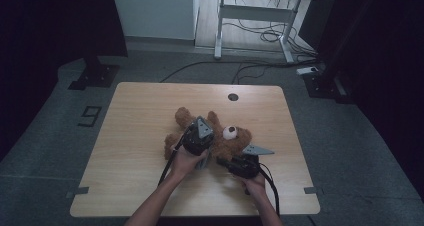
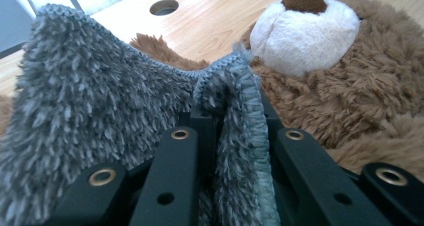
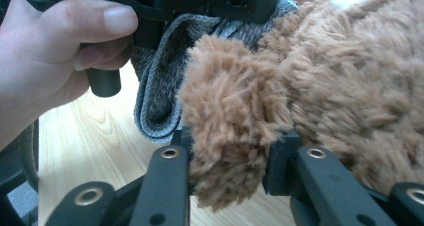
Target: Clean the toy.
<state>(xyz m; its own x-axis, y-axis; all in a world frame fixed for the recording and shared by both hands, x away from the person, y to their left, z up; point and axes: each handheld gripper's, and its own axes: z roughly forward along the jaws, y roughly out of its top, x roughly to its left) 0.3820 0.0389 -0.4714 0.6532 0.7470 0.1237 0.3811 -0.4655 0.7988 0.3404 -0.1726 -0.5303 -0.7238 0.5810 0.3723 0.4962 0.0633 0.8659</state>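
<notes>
The bear lies on its back near the middle of the table, snout up. A grey knitted garment is bunched beside its body. The left gripper has its jaws closed on a fold of the garment's ribbed edge, held just beside the bear's head. The right gripper has its jaws clamped on one brown furry limb, with the garment's edge hanging just behind it and the left hand close by.

The step in hand looks like dressing the bear: feeding the limb through an opening in the garment. To do it well, the left gripper should hold the edge taut so the opening stays wide, while the right steers the limb straight at it rather than into the folds. A grip nearer the limb's tip would likely ease threading. Plush compresses and can slip, so slow, steady pulls suit best.
</notes>
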